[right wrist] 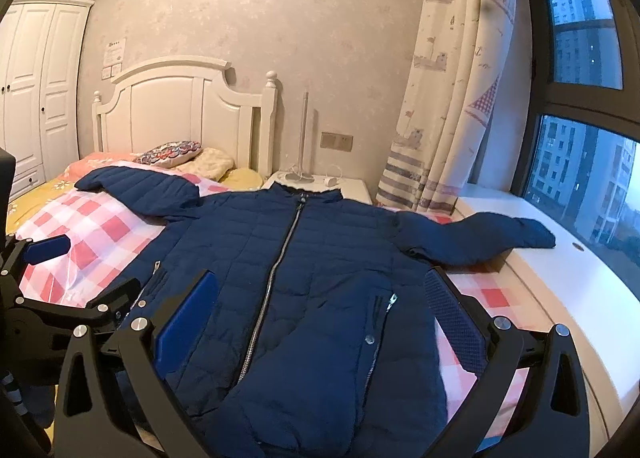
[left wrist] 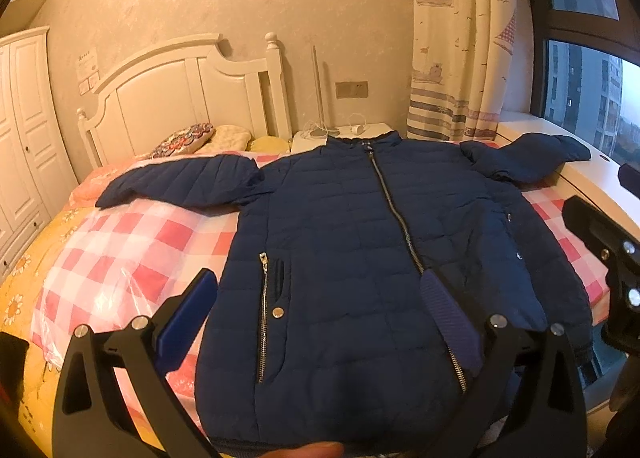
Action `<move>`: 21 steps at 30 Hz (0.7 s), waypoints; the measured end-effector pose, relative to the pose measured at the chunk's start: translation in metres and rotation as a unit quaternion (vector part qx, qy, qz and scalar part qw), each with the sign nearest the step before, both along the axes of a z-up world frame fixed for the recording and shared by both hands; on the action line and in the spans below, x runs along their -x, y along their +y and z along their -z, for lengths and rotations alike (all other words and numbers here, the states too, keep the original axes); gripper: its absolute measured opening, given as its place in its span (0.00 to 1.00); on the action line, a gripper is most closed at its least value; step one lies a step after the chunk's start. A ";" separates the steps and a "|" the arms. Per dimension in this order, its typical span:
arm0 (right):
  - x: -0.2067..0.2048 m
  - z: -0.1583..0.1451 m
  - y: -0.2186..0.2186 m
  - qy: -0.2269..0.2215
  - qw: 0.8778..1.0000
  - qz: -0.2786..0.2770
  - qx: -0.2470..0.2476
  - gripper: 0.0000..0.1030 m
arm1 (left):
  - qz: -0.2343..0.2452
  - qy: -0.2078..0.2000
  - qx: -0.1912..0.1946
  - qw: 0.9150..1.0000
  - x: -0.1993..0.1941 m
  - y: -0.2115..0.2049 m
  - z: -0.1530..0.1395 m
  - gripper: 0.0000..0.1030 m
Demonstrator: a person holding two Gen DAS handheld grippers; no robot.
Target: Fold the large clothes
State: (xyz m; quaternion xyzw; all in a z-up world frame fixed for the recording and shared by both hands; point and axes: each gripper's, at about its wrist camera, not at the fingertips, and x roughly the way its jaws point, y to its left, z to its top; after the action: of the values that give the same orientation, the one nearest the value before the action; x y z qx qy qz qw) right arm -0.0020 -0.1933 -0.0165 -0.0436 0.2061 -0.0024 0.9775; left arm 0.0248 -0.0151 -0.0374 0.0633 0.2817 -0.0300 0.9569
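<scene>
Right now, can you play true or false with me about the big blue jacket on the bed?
1. The jacket is zipped up and lies flat with its front up. True.
2. Both sleeves are folded across the chest. False: the sleeves are spread out to the sides.
3. The jacket lies on a pink and white checked cover. True.
4. The left gripper is pinching the hem. False: its jaws are wide apart and hold nothing.
5. The right gripper is open too. True.
6. The curtain covers the whole window. False: it is pulled aside and the window shows.
</scene>
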 end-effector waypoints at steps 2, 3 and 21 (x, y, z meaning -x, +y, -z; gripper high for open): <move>-0.006 0.006 0.001 0.013 1.000 -0.001 0.000 0.96 | 0.003 0.008 0.000 1.000 -0.004 -0.001 0.004 0.98; -0.009 0.008 0.001 0.018 1.000 -0.001 0.000 0.96 | 0.005 0.010 0.000 1.000 -0.006 -0.002 0.005 0.98; -0.012 0.003 -0.022 0.033 0.999 0.024 -0.002 0.96 | -0.011 -0.007 0.009 1.000 -0.009 0.013 -0.002 0.98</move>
State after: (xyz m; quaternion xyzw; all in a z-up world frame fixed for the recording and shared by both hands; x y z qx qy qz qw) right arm 0.0102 -0.2158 -0.0195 -0.0368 0.2391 -0.0235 0.9700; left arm 0.0342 -0.0018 -0.0357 0.0515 0.2753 -0.0216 0.9597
